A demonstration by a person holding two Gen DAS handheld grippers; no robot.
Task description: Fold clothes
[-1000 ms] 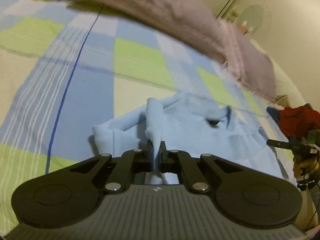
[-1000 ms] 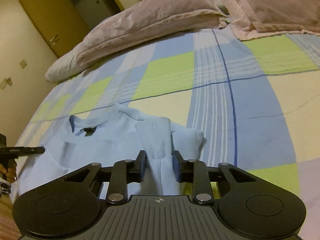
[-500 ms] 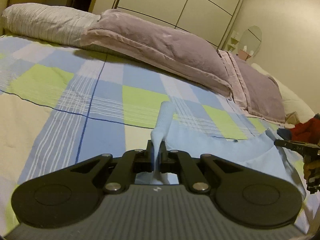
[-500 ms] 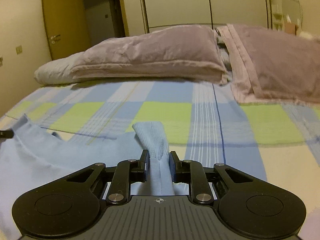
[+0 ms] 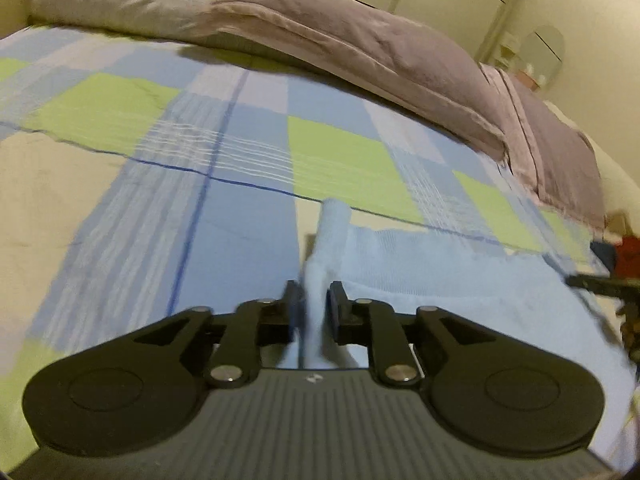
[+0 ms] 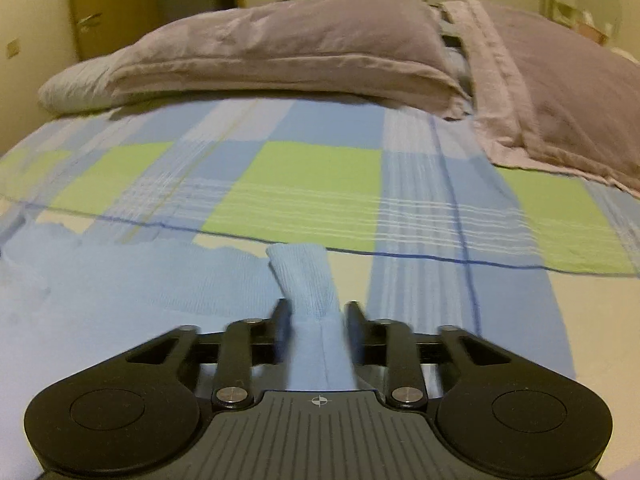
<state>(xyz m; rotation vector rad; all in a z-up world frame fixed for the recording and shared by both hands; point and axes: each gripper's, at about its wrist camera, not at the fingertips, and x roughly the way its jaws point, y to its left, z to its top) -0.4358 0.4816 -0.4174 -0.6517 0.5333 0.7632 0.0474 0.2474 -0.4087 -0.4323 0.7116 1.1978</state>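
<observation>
Both claws just opened off the blue top (image 5: 420, 276), left claw (image 5: 314, 300), right claw (image 6: 316, 316), door (image 6: 112, 8) only right.

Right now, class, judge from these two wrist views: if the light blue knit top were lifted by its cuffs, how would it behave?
The light blue knit top would likely sag and stretch, since its body lies limp on the bedsheet. It probably won't slip much; the ribbed cuff looks grippy. It seems light.
</observation>
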